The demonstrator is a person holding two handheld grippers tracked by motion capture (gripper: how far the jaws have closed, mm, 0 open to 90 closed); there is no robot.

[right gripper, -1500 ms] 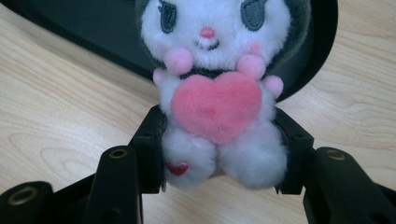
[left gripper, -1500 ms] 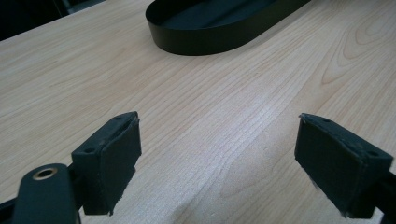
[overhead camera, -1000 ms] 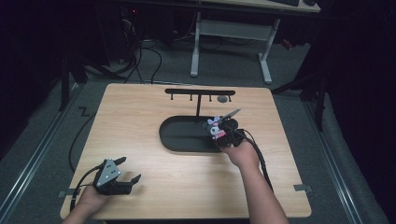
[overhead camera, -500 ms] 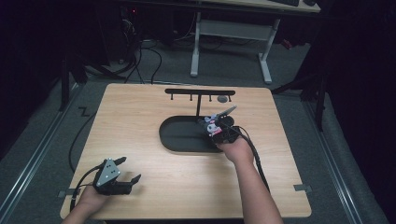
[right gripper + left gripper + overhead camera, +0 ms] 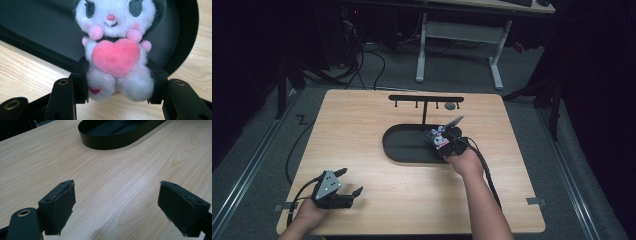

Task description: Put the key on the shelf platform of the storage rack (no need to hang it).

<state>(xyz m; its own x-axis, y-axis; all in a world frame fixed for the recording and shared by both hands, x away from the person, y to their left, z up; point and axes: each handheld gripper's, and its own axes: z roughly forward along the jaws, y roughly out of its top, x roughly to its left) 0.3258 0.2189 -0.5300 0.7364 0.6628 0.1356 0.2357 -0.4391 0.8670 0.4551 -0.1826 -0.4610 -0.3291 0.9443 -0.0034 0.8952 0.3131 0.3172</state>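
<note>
my right tool (image 5: 117, 82) is clamped on a small plush toy (image 5: 117, 50), one pad pressed into each side of its lower body, just above the feet. in the high view the right tool (image 5: 443, 139) holds the plush toy (image 5: 439, 136) at the near right edge of the black oval tray (image 5: 404, 147) on the counter (image 5: 362, 125), the toy's head over the tray's dark floor. behind the tray stands a black rack with hooks (image 5: 425, 100).

the toy looks light and very soft: the fur bulges around the pads, so i judge it squashes easily and could slip out if i loosen even a little. the lower body is a fair hold; the pink heart (image 5: 115, 56) on its front stays clear.

my left tool (image 5: 343, 184) rests at the near left of the counter, well apart, spread wide with nothing between its pads (image 5: 60, 202).
</note>
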